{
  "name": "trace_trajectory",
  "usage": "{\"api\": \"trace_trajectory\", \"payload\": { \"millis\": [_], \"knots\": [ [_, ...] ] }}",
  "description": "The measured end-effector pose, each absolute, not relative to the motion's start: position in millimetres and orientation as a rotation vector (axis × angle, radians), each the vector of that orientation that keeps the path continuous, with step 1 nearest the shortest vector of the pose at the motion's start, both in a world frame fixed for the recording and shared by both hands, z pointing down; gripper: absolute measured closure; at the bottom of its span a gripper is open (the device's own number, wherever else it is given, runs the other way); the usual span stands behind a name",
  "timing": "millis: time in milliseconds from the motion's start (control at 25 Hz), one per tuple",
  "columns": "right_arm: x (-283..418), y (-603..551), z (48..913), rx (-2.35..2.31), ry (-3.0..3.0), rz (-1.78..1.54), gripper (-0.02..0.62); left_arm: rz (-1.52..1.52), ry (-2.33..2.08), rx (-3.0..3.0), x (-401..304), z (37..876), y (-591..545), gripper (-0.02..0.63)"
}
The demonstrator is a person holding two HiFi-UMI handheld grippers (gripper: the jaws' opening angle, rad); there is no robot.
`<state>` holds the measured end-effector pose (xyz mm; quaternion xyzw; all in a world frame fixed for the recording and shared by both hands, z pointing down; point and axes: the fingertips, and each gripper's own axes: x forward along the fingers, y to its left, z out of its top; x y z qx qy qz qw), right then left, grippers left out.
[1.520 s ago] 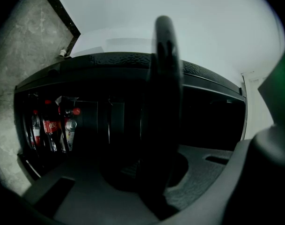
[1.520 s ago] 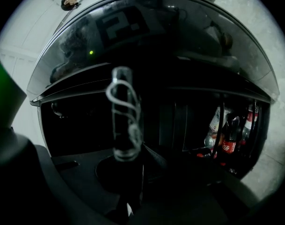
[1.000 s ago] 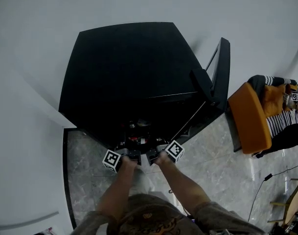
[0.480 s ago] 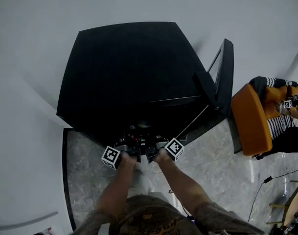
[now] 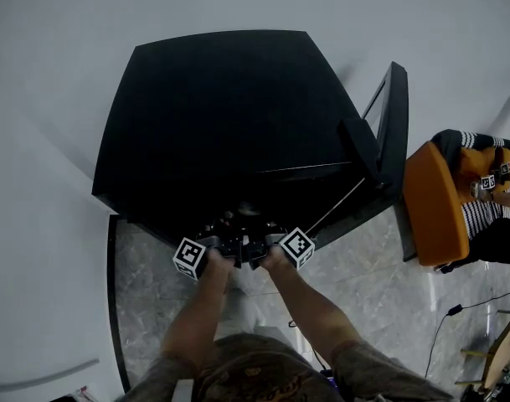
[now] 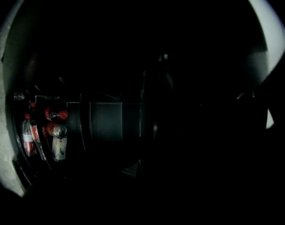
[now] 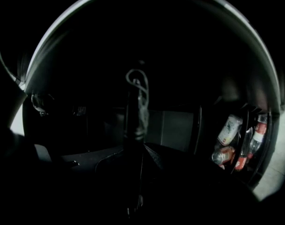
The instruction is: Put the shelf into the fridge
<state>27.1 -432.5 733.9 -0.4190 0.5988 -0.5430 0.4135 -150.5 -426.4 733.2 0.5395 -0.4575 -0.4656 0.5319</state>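
Both gripper views are too dark to show how the jaws stand. The left gripper point(image 5: 213, 246) and right gripper point(image 5: 268, 243) sit side by side, reaching into the mouth of the black fridge point(image 5: 221, 115). The shelf point(image 7: 81, 157) appears only as a dark flat sheet low before the right gripper, inside the cavity. Bottles point(image 7: 239, 146) sit racked to its right.
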Motion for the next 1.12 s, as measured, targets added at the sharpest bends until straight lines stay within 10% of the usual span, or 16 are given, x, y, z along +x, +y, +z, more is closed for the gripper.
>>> {"api": "trace_trajectory", "payload": {
  "millis": [1120],
  "knots": [
    [25.8,-457.3,731.7,-1.115,1.485,-1.297,0.565,-1.138,-1.119,1.305,-153.9,730.7,-446.3,0.52]
  ]
}}
